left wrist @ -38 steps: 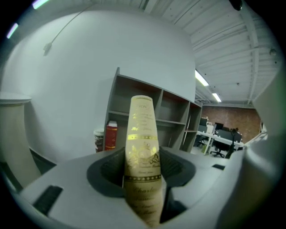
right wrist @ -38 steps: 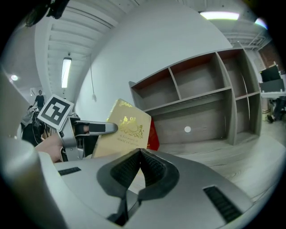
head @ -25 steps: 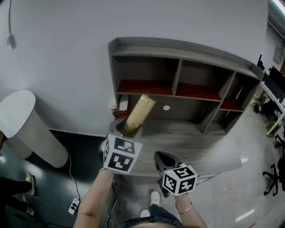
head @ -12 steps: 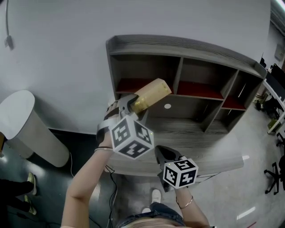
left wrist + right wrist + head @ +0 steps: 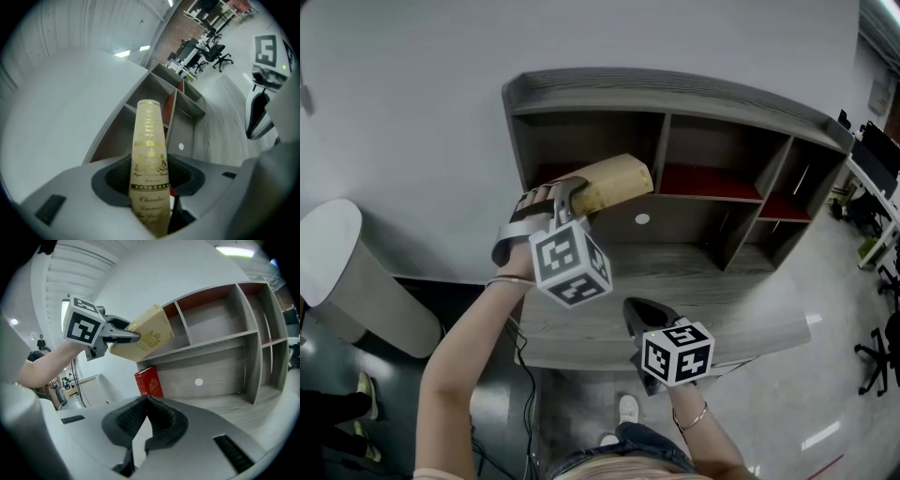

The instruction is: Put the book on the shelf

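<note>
White wall (image 5: pixel 412 112) rises behind a grey wooden shelf (image 5: pixel 675 94) with red boards, which stands on a grey desk (image 5: pixel 722 309). The job is about midway. The cream book (image 5: pixel 614 181) with gold print is off the desk and clamped between the jaws of the left gripper (image 5: pixel 572 194), whose own view shows the spine running up between the pads. It is held in the air at the mouth of the upper left compartment (image 5: pixel 581 141), and whether its far end has crossed the front edge cannot be told. It rests on no board yet. What remains, as it seems, is to push it in, set it down and let go. The right gripper (image 5: pixel 639 319) hangs low over the desk's front edge with its jaws together and nothing between them. A red book (image 5: pixel 149 382) stands on the desk at the shelf's lower left. Compared with a second ago, the cream book has risen: then it pointed steeply up from just above the desk, and now, with the left wrist rolled, it lies nearly level and reaches toward the right. The right gripper has barely shifted.
</note>
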{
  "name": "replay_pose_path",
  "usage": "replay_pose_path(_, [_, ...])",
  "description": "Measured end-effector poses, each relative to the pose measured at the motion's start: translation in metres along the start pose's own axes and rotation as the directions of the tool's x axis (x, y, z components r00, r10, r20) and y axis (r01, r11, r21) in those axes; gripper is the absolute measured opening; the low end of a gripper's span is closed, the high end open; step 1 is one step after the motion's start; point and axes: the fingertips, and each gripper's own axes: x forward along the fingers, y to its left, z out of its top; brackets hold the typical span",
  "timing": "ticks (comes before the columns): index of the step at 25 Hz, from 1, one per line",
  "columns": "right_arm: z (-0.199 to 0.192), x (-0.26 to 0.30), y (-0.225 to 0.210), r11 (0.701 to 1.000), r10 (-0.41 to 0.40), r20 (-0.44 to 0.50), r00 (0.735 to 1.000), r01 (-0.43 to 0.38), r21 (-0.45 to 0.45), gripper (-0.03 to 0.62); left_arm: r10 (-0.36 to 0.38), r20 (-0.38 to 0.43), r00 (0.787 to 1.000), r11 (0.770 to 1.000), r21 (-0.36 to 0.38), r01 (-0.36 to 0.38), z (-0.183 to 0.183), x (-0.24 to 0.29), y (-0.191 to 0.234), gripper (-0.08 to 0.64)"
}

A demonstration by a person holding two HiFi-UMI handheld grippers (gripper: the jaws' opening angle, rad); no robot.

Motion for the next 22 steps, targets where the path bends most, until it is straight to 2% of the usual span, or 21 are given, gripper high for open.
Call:
replay_pose_path(7, [-0.002, 0.004, -0.012, 1.0, -0.011, -0.012, 1.0, 0.011, 0.007, 0.009, 0.004, -0.009, 1.0, 0.994, 0.112, -0.003, 0.0, 0.026, -0.002, 0.212])
replay_pose_path(13, [-0.003, 0.009, -0.02, 1.0, -0.008, -0.02, 1.0, 0.008, 0.012, 0.009, 0.037, -0.016, 0.999, 0.971, 0.238, -0.032, -0.005, 0.048, -0.005, 0.212])
replay_pose_path(16, [-0.004, 0.011, -0.023, 1.0, -0.006, -0.028, 1.0, 0.007, 0.008, 0.009, 0.059, -0.013, 0.998, 0.963, 0.266, -0.053, -0.009, 0.058, -0.003, 0.212])
replay_pose_path(22, [-0.006, 0.019, -0.029, 1.0, 0.0, -0.047, 0.999, 0.0, 0.006, 0.009, 0.058, -0.005, 0.998, 0.951, 0.306, -0.054, -0.015, 0.077, -0.013, 0.212])
